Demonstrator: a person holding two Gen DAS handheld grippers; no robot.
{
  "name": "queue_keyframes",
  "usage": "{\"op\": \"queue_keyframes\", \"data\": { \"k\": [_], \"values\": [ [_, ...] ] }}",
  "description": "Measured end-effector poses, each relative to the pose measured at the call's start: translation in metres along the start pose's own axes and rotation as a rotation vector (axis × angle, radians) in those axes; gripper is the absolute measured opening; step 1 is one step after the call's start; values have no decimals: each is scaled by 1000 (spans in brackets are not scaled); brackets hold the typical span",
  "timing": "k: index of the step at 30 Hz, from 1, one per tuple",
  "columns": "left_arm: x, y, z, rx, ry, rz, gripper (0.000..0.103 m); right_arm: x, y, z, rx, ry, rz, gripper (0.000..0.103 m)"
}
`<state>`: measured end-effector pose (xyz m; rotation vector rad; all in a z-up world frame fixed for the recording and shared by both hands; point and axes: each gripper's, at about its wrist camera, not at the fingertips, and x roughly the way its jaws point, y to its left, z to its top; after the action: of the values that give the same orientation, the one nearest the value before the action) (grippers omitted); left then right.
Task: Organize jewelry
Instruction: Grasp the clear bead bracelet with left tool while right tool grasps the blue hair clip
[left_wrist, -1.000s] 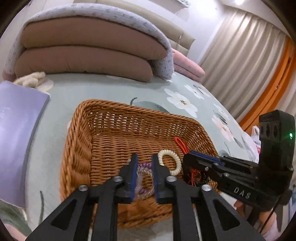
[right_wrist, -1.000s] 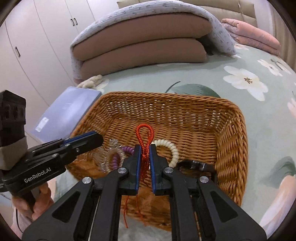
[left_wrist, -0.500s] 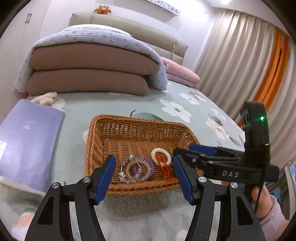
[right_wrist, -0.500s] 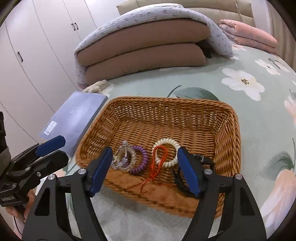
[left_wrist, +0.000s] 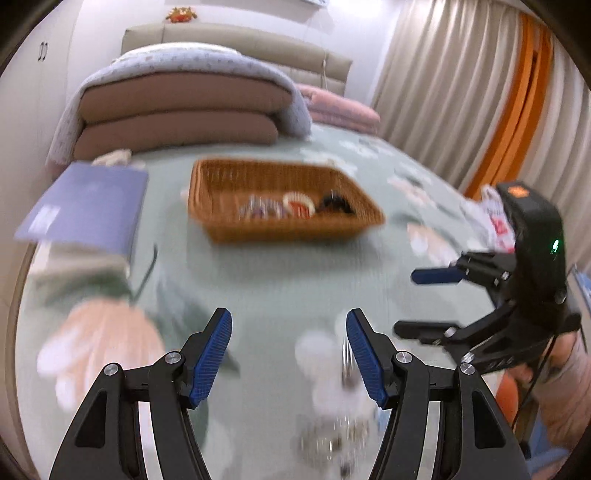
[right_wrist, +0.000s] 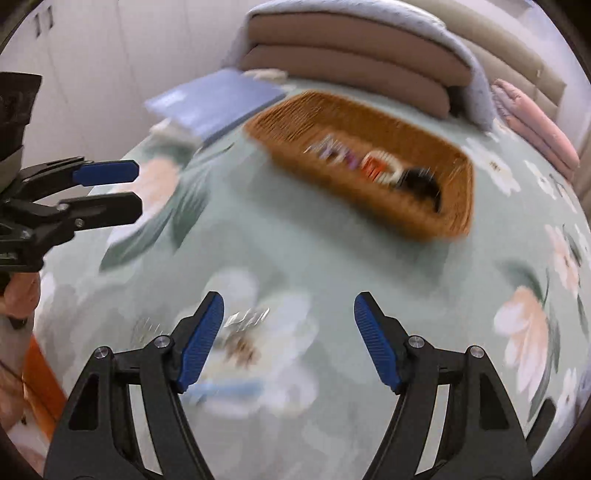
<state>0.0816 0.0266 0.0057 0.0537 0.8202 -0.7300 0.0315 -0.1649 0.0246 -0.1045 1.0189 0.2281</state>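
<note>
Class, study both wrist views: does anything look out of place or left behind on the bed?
Yes. Some small shiny pieces lie loose on the floral bedspread, near the left gripper, while the other jewelry sits in the wicker basket. Blur hides what they are. Both grippers, the right gripper included, are open and empty.

left gripper (left_wrist: 289, 338): jaws wide apart, nothing between the blue pads, above the floral bedspread (left_wrist: 280, 273)
right gripper (left_wrist: 415, 302): at the right edge, jaws apart, empty
wicker basket (left_wrist: 284, 225): on the bedspread, well ahead of both grippers
jewelry (left_wrist: 291, 206): blurred pieces lying inside the basket
purple book (left_wrist: 86, 206): left of the basket
folded bedding (left_wrist: 184, 103): stacked behind the basket
</note>
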Motion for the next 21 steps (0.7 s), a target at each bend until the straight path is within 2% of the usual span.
{"op": "queue_keyframes", "data": {
  "k": [6,8,10,15,19,21],
  "values": [
    [1,-1,-45,-7,87,0,65,-12,21,-40,44,30,84,72],
    [3,-1,-55,-11,109,-12,53,-14,25,-49,60,37,92,72],
    [10,-3,-63,-19,141,-25,46,-12,27,-58,86,46,86,71],
    [25,-6,-75,-15,198,-38,40,-6,25,-81,195,69,81,72],
    [34,-12,-78,16,240,-34,29,5,22,-92,268,89,73,71],
    [39,-14,-78,32,260,-27,27,11,22,-93,292,90,72,61]
  ]
}}
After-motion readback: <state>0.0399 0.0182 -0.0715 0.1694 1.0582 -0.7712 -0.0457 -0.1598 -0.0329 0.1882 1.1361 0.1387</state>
